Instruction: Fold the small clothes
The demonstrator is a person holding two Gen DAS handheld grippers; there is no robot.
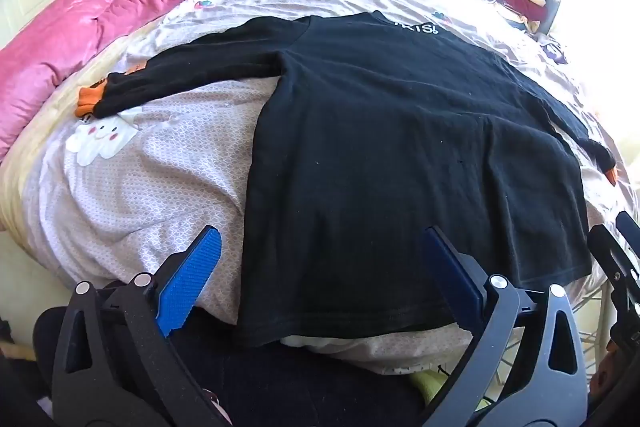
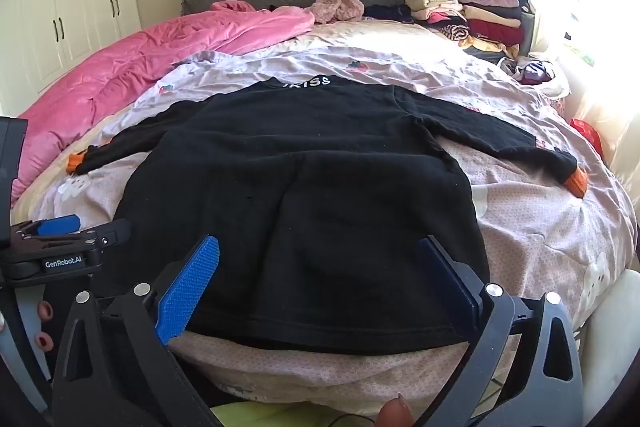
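Jaws of both the left gripper (image 1: 320, 279) and right gripper (image 2: 320, 283) gape wide, holding nothing, near the hem of a black top (image 2: 288, 179) spread flat on the bed (image 2: 532, 227), sleeves out. Folded clothes (image 2: 472, 11) sit far right.

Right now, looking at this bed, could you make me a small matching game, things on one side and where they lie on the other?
Things:
1. black sweatshirt
2. pink quilt
3. stack of folded clothes
4. orange cuffs

Places:
A. far right corner of the bed, by the window
B. bunched along the left side of the bed
C. spread flat in the middle, sleeves out
D. at the ends of the sleeves

Pairs: 1-C, 2-B, 3-A, 4-D
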